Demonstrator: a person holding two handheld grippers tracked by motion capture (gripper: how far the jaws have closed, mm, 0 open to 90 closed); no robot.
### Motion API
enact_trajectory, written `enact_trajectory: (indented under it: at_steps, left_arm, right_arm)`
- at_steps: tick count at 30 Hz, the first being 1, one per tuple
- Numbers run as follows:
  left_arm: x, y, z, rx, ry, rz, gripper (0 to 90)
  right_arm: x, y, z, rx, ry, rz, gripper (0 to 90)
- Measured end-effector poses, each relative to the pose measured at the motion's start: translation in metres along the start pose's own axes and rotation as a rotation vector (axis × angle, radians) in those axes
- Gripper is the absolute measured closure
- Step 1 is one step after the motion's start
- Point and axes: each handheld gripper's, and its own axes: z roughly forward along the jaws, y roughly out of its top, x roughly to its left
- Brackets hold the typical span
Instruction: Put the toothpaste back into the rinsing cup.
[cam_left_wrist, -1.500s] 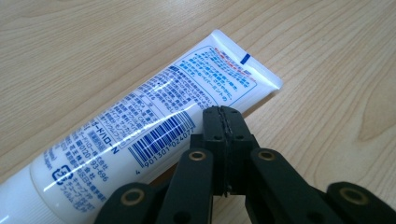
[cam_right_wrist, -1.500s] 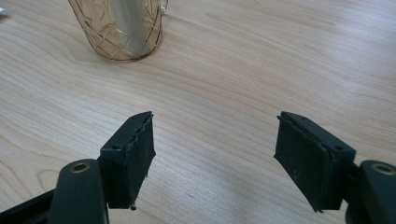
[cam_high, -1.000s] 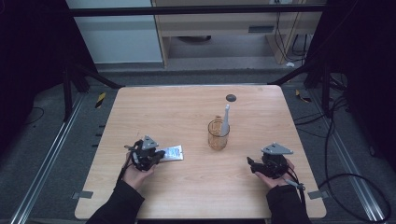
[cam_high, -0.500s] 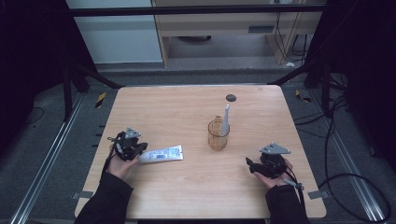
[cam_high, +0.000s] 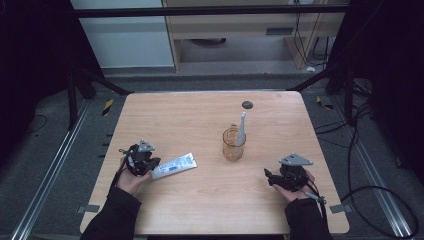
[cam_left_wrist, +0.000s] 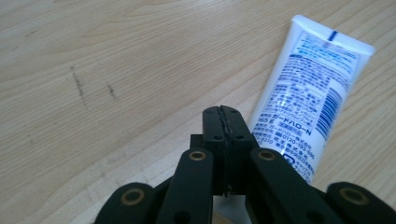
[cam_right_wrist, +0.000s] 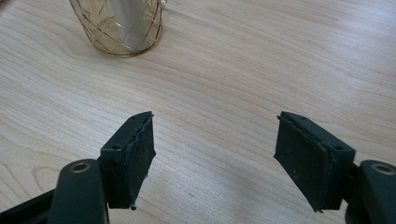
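A white toothpaste tube (cam_high: 175, 165) with blue print lies flat on the wooden table (cam_high: 200, 115), left of centre. My left gripper (cam_high: 154, 163) sits at the tube's left end. In the left gripper view its jaws are pressed together (cam_left_wrist: 223, 126) with nothing between them, and the tube (cam_left_wrist: 308, 93) lies just to their right. A clear amber glass (cam_high: 233, 146) stands mid-table with a white toothbrush (cam_high: 242, 126) upright in it. My right gripper (cam_high: 269, 176) rests near the front right, open; the glass (cam_right_wrist: 119, 23) is ahead of its spread jaws (cam_right_wrist: 215, 154).
A small dark disc (cam_high: 247, 104) lies on the table behind the glass. Bare wood stretches between the two grippers. Metal frame rails (cam_high: 55, 165) and cables (cam_high: 370, 195) run on the floor on both sides of the table.
My left gripper pulled back to the left off the tube, then came a little to the right, up to the tube's end. The tube, the glass and the right gripper have stayed put.
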Motion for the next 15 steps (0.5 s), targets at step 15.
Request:
enact_trajectory:
  at_steps: [15]
  left_arm:
    - [-0.001, -0.008, -0.013, 0.0, -0.019, -0.006, 84.7]
  right_arm:
    - [-0.001, 0.0, 0.0, 0.0, -0.005, -0.012, 28.2]
